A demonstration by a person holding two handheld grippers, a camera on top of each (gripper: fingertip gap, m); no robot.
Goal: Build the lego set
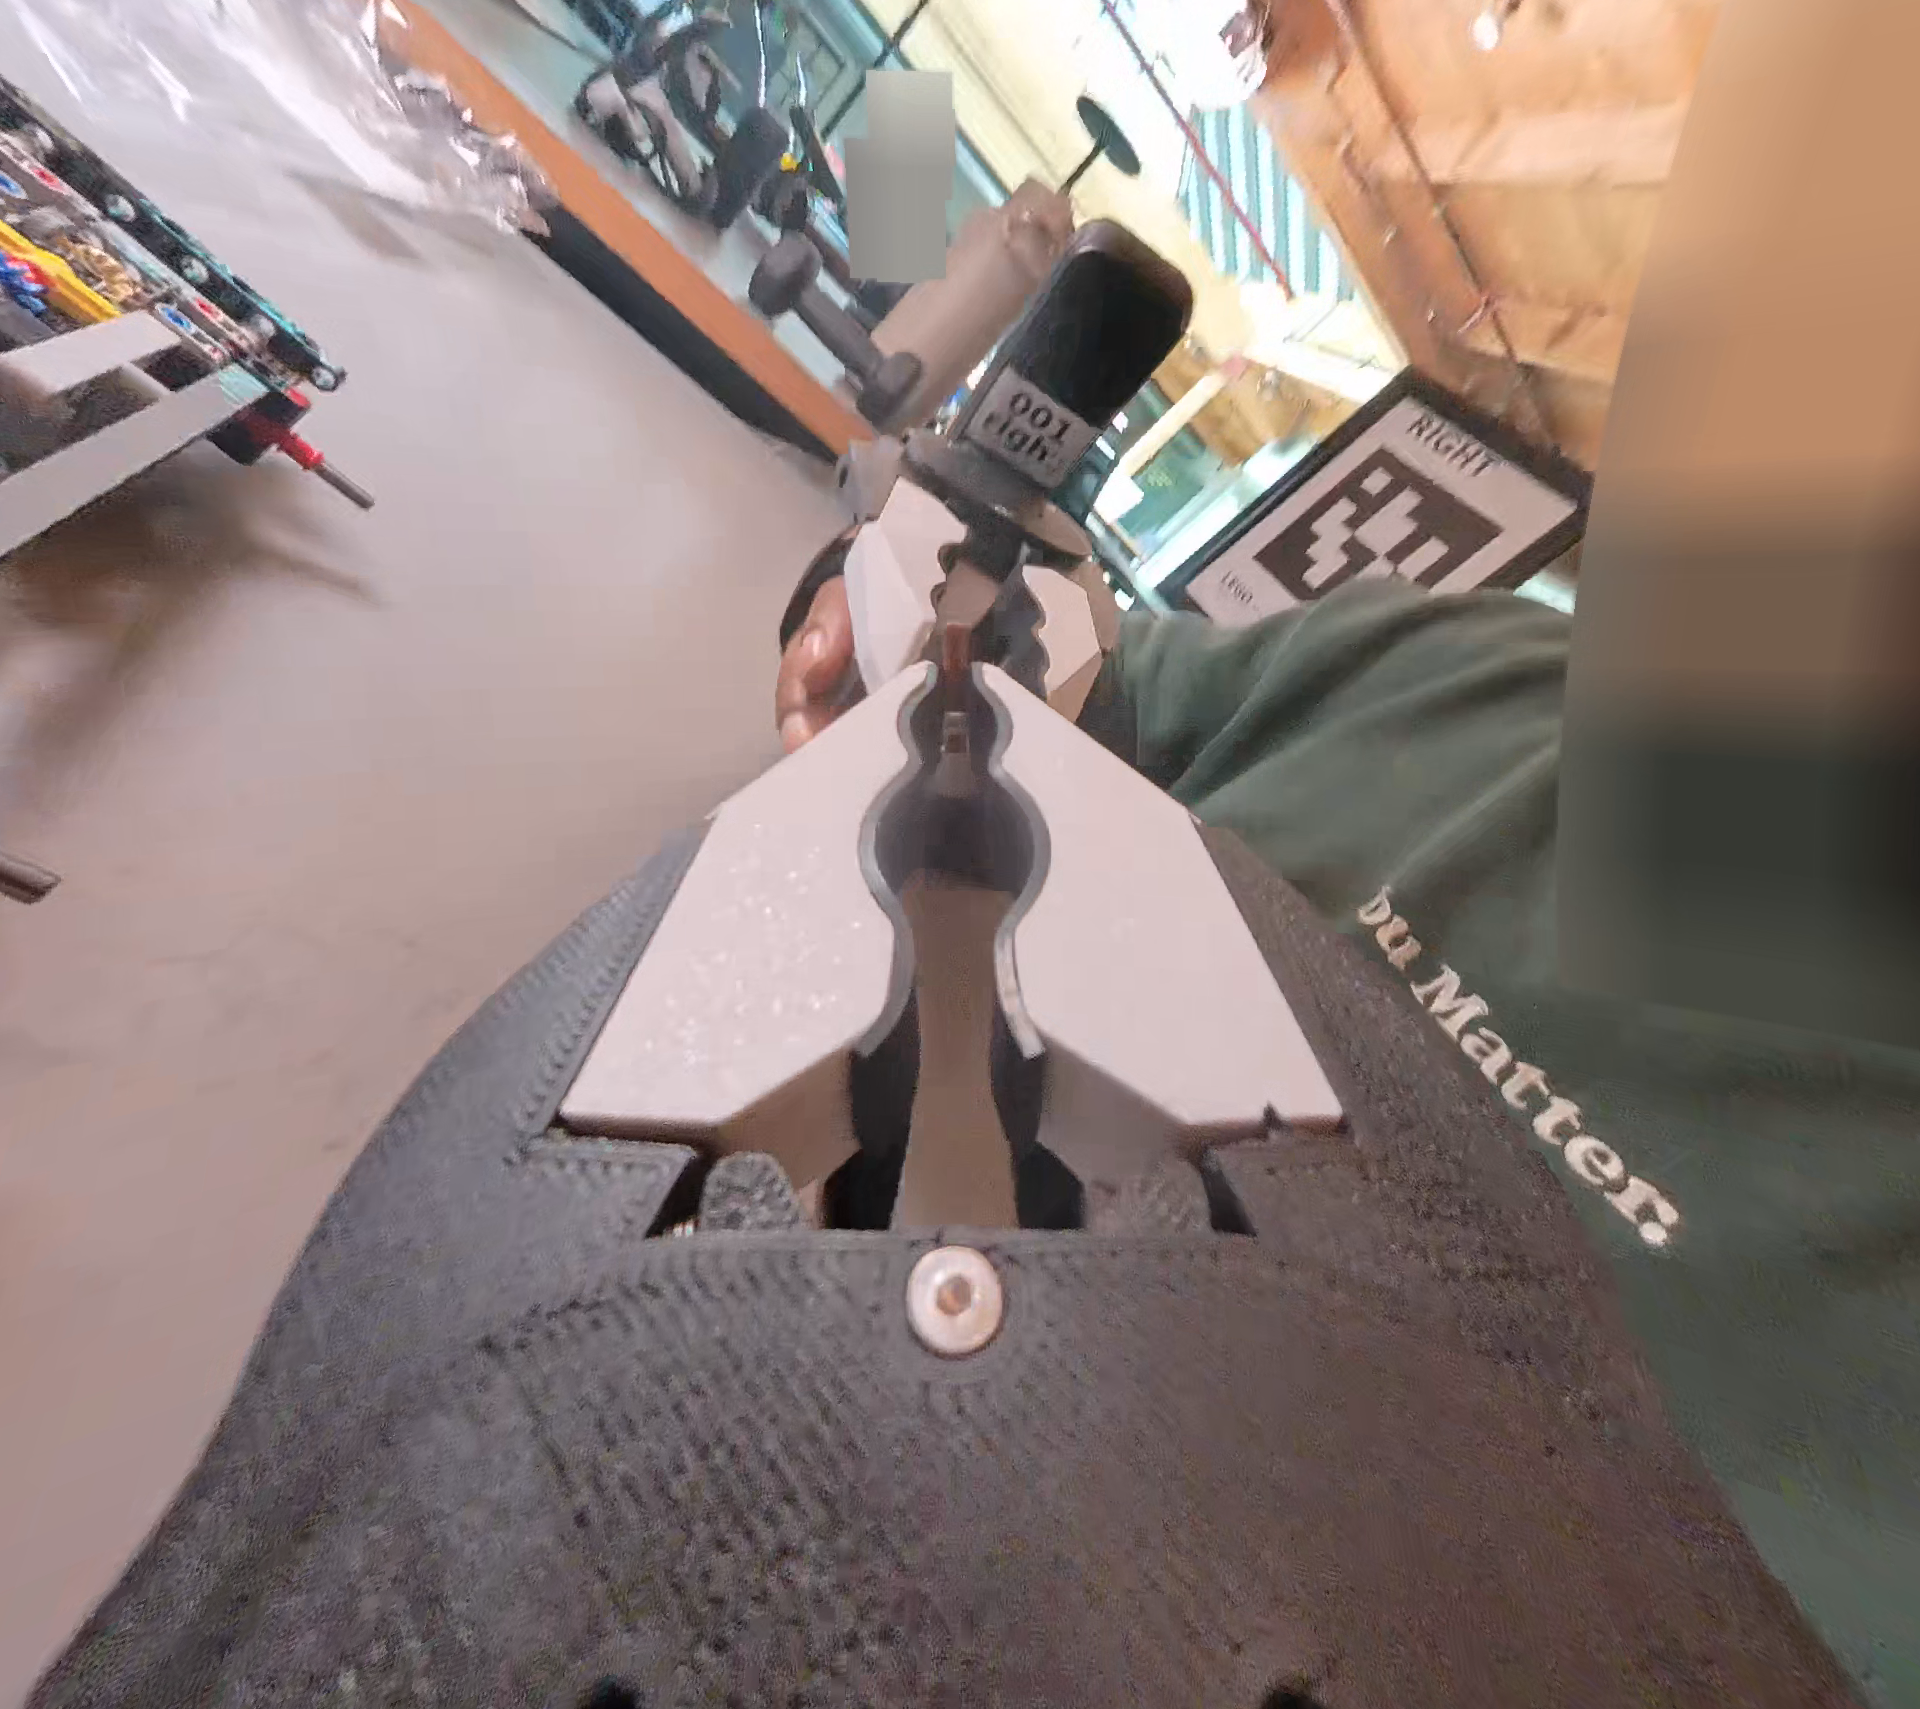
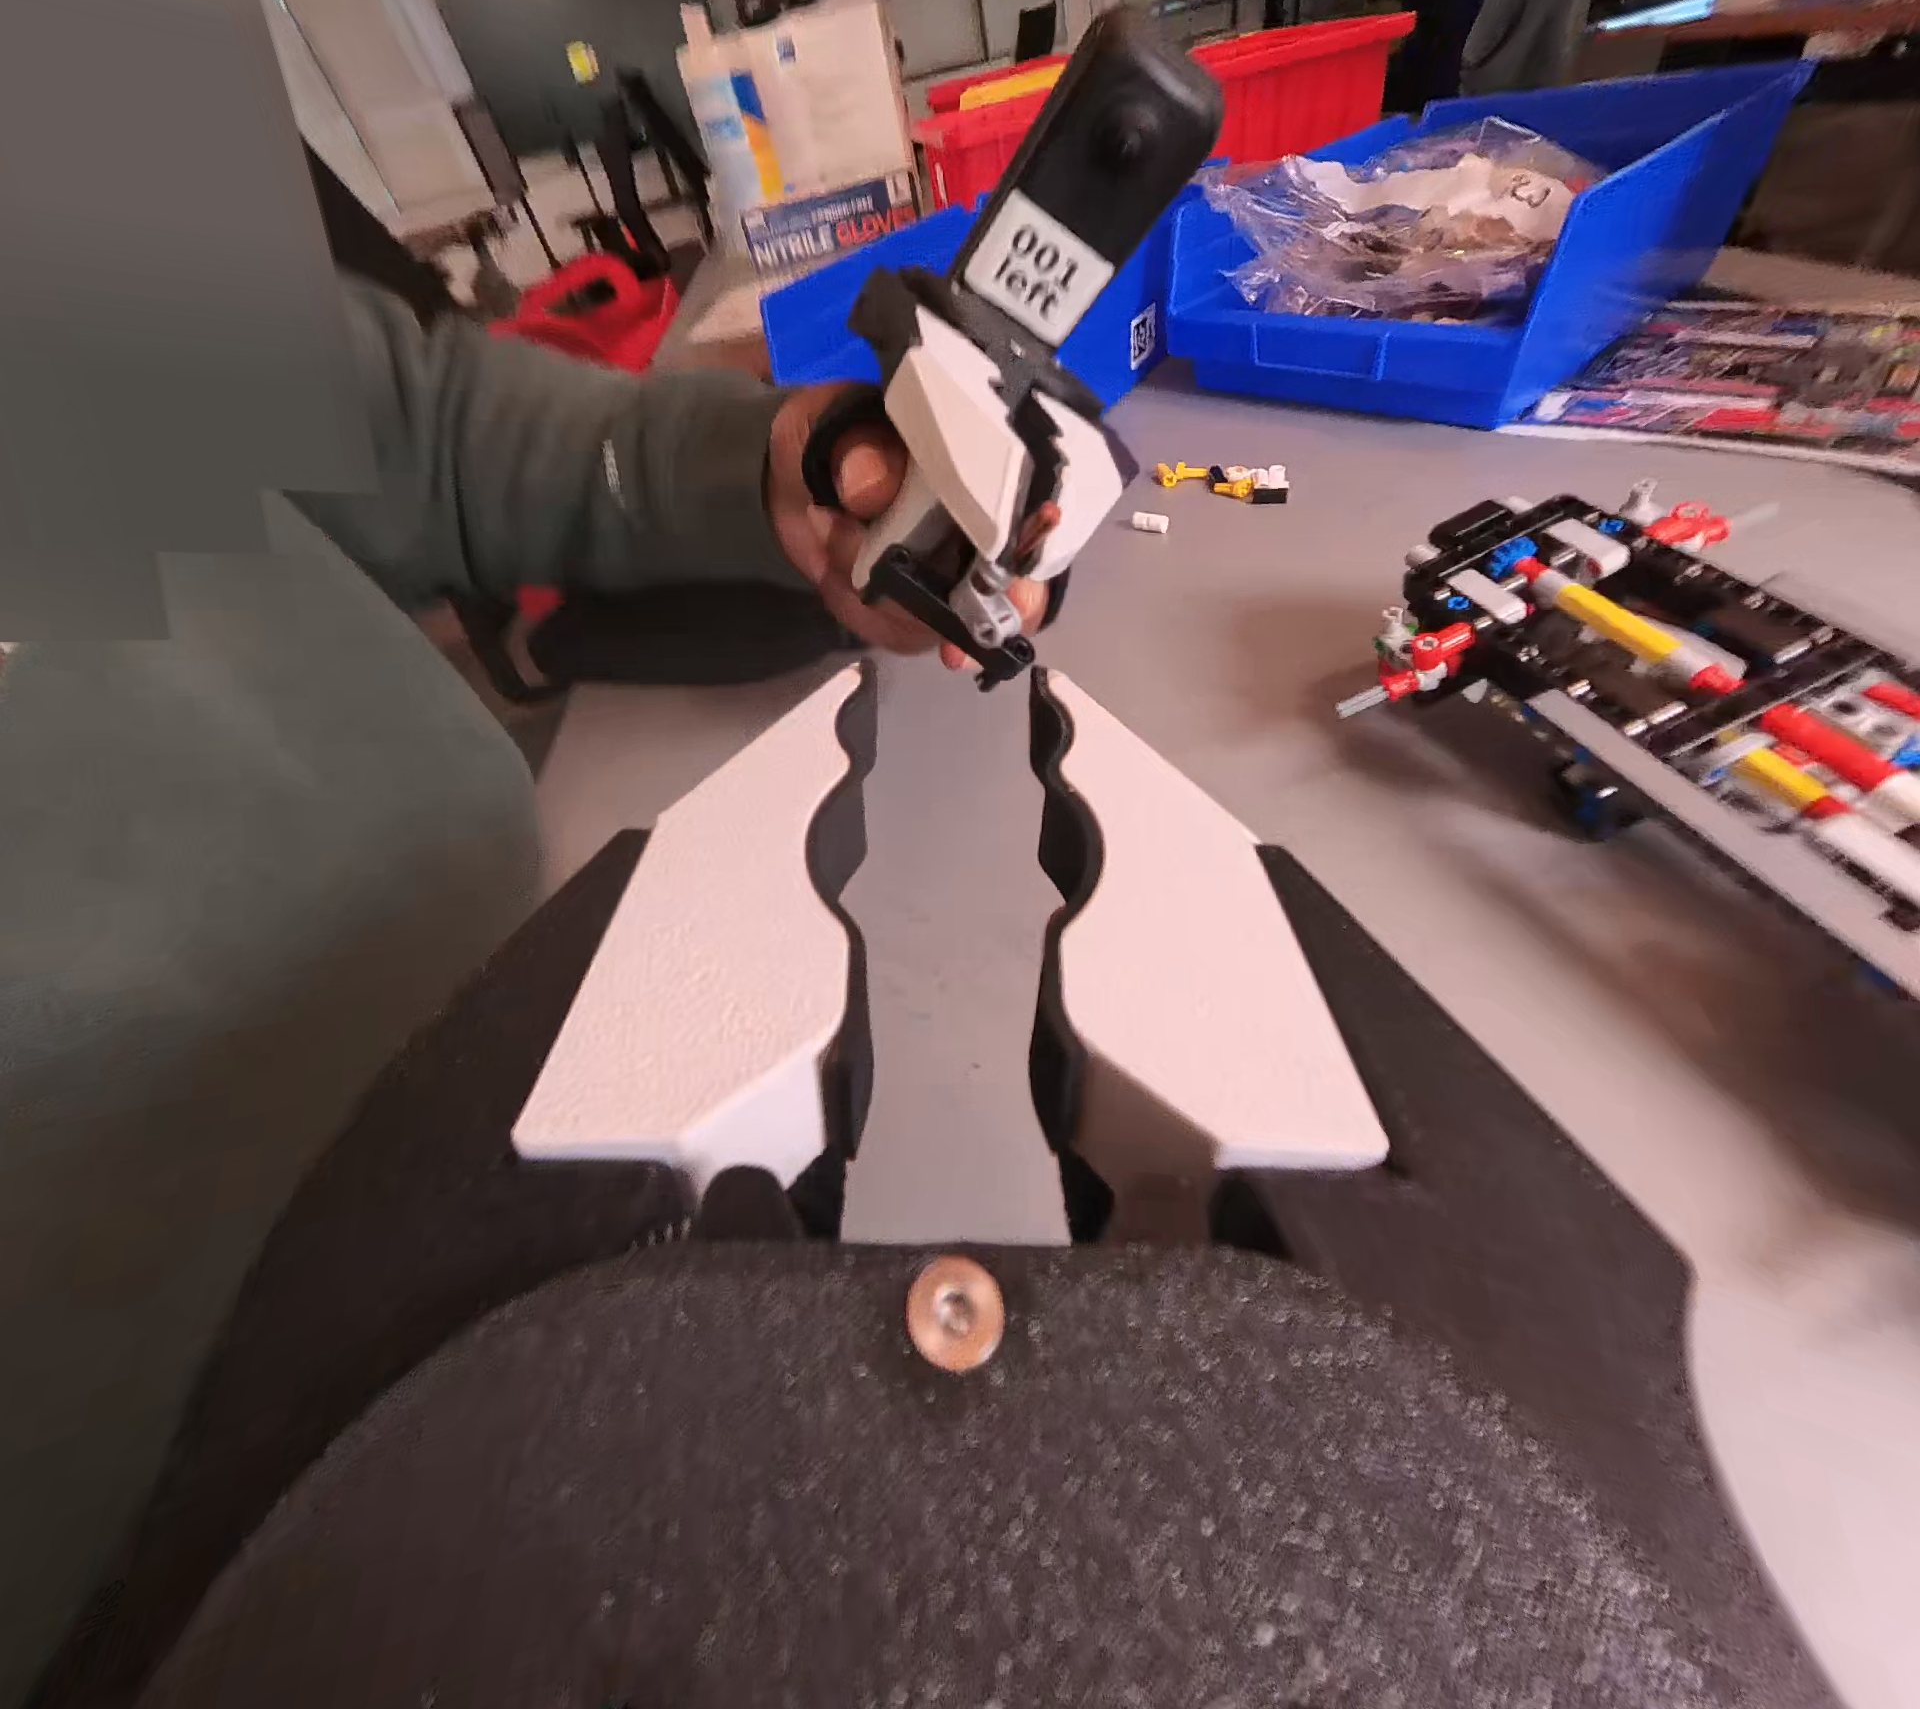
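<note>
My left gripper (image 1: 951, 677) is shut on a small Lego subassembly, which shows only as a thin dark sliver (image 1: 954, 709) between its tips. In the right wrist view the left gripper (image 2: 977, 594) is held in the air and pinches a black beam (image 2: 925, 605) with a grey connector (image 2: 985, 608) on it. My right gripper (image 2: 951, 672) is open and empty, its tips just below the beam's lower end. It faces the left gripper tip to tip in the left wrist view (image 1: 971, 620). The long black Lego chassis (image 2: 1662, 651) lies on the grey table (image 2: 1247, 828) to the right.
Several loose small pieces (image 2: 1231, 480) and a white pin (image 2: 1150, 521) lie behind the grippers. Blue bins (image 2: 1507, 329), one holding plastic bags, and red bins (image 2: 1309, 80) stand at the back. An instruction booklet (image 2: 1766, 381) lies at the right. The chassis also shows in the left wrist view (image 1: 156, 288). The grippers are tip to tip, or close to it.
</note>
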